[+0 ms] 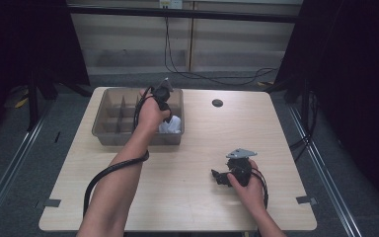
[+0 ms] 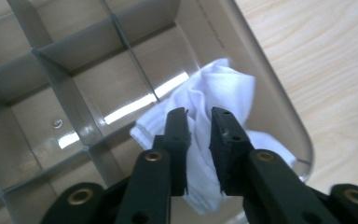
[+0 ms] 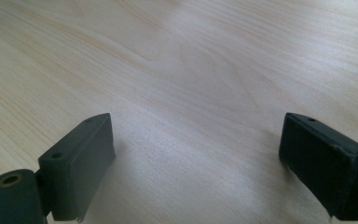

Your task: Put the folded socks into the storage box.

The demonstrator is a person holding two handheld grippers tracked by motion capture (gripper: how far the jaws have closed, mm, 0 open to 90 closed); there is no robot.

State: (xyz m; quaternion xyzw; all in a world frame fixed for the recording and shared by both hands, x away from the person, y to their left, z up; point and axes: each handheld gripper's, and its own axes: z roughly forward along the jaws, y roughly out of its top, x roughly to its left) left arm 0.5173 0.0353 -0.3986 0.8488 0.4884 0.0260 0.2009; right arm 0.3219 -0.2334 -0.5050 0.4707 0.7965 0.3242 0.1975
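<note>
A: Where's the white cloth (image 2: 214, 98) rn?

B: In the grey divided bin (image 1: 109, 134), big compartment at its right end, bunched up against the wall. Bin sits on the far-left part of the counter (image 1: 192, 197).

A: Left gripper (image 1: 170, 121)?

B: Over that compartment, pointing down into it. In the left gripper view (image 2: 199, 116) the jaws stand narrow, w/ a fold of the cloth in the gap between them. Looks like the pads pinch it, so holding the cloth.

A: Lifted or lying?

B: Can't tell for sure. Most of it seems to rest on the bin floor, one end running up btw the jaws.

A: Other compartments?

B: Small ones to the left, bare bottoms, light glare on them.

A: Right gripper (image 1: 218, 177)?

B: On the near-right part of the counter, hand (image 1: 246, 185) wrapped round it, grey plate on top. Right gripper view: jaws wide apart, just bare wood (image 3: 191, 70) btw them. Well apart from the bin.

A: Anything else?

B: Small dark round spot (image 1: 217, 102) on the counter, far side, right of the bin. Cable (image 1: 103, 175) loops along the left forearm.
</note>
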